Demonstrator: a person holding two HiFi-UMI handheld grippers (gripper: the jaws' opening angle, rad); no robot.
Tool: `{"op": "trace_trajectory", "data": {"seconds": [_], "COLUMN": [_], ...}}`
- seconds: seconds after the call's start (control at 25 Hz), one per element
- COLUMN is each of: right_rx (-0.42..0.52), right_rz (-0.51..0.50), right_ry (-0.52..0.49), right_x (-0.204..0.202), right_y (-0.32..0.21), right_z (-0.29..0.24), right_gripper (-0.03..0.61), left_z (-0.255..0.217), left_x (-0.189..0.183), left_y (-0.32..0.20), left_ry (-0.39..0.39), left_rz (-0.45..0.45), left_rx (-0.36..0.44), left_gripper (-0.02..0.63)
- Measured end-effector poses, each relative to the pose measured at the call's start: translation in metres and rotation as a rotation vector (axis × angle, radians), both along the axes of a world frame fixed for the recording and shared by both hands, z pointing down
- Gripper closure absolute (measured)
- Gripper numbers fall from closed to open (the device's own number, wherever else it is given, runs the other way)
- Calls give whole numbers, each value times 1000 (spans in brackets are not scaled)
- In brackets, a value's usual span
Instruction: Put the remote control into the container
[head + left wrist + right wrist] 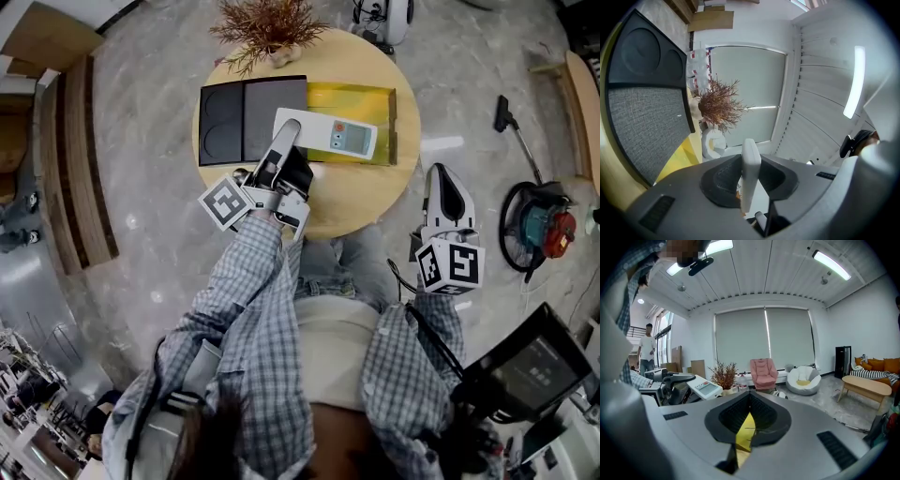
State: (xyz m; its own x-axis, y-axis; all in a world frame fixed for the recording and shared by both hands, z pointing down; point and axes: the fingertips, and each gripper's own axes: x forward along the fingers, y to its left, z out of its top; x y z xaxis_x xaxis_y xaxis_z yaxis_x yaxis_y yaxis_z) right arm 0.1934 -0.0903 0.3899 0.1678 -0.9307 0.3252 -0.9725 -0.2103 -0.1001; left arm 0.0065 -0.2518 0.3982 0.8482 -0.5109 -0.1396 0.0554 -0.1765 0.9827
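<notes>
The white remote control (pixel 328 134) with a small screen hangs over the yellow container (pixel 375 98) on the round wooden table (pixel 356 197). My left gripper (pixel 286 141) is shut on the remote's left end. In the left gripper view the remote (pixel 751 173) stands edge-on between the fingers of the left gripper (pixel 751 164). My right gripper (pixel 441 178) hovers off the table's right edge, jaws together with nothing in them. The right gripper view shows the right gripper (pixel 750 397) with the remote (pixel 708 389) off to its left and a strip of the yellow container (pixel 745 432) below the fingers.
A black two-part tray (pixel 248 117) lies left of the container, also large in the left gripper view (pixel 642 117). A dried plant (pixel 267 28) stands at the table's far edge. On the floor at right lies an orange-and-teal machine with a hose (pixel 539 225); a wooden bench (pixel 80 159) is at left.
</notes>
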Motion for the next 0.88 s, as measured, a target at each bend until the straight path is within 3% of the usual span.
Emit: {"op": "trace_trajectory", "data": {"seconds": [0.36,0.6,0.88], "right_rx": [-12,-22,-32], "right_rz": [-32,-46,-45], "right_ry": [-8,-25,-36], "right_x": [12,49,67], "right_y": [-13,-30,-30], "right_z": [5,12,18], "right_gripper": [574,574,574], "left_z": [15,40,66], "left_x": [7,45,57], "left_y": [-5,-16,-20], "left_ry": [-44,-115,-202], "left_rz": [-26,-26,-46], "left_rx": [-13,-46,-70], "left_gripper": [514,514,514]}}
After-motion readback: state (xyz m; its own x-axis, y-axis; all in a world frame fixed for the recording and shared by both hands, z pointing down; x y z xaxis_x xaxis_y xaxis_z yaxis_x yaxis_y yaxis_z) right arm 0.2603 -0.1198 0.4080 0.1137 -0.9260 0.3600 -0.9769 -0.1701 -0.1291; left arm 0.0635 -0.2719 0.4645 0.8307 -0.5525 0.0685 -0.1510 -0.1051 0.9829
